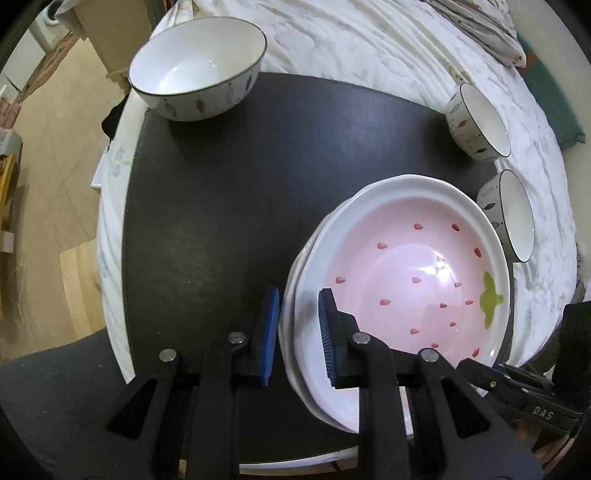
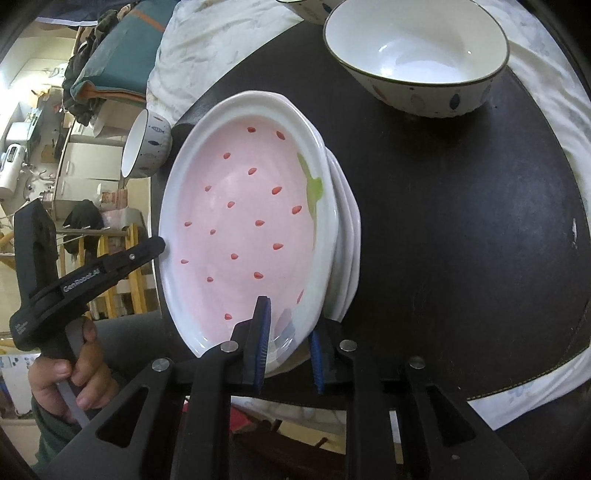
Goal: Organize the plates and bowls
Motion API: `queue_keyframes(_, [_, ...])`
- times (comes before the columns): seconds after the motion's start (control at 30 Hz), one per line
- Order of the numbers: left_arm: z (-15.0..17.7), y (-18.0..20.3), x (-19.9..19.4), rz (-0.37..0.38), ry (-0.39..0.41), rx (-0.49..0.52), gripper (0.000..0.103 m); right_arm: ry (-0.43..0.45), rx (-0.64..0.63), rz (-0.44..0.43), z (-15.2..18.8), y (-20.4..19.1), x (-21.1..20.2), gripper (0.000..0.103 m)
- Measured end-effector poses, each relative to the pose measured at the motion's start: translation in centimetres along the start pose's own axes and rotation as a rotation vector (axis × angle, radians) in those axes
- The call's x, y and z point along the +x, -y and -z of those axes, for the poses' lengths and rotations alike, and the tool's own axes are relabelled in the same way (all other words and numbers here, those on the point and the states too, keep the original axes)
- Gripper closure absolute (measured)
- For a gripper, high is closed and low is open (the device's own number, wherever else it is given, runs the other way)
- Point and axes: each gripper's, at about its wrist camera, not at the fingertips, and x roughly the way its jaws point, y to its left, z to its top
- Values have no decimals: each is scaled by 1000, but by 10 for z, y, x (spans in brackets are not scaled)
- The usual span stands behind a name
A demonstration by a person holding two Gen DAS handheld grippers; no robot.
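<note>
A stack of pink strawberry plates (image 1: 406, 273) sits on the black mat (image 1: 221, 206); it also shows in the right wrist view (image 2: 251, 221). My left gripper (image 1: 299, 332) straddles the stack's near rim, one blue pad outside, one inside, closed on the rim. My right gripper (image 2: 288, 343) grips the opposite rim the same way. A large white bowl (image 1: 199, 70) stands at the mat's far corner, also in the right wrist view (image 2: 417, 55). Two small fish-pattern bowls (image 1: 478, 122) (image 1: 508, 214) lie beside the stack.
The mat lies on a white quilted cloth (image 1: 369, 40). A folded striped cloth (image 1: 480, 26) is at the back. Wooden floor (image 1: 55, 166) lies to the left. The left gripper's body (image 2: 74, 273) shows in the right wrist view, and one small bowl (image 2: 147, 144).
</note>
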Motion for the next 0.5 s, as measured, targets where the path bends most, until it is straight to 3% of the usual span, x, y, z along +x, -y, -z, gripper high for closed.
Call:
queue_keyframes(0.13, [-1,4,0,10,19,0,52,-18,27,-32,-1,6,-3,82])
queue_keyframes(0.23, [-1,7,-2,0,34,17,50,-24,11,-27,0,4,-6,79])
queue_keyframes(0.43, [-4,8,0,15,35,11,50,-32,-9,-45,-4,-1,-11,61])
queue_keyframes(0.5, [-5,8,-1,16,46,15,49,-34,-9,-21,-3,-2,-15,44])
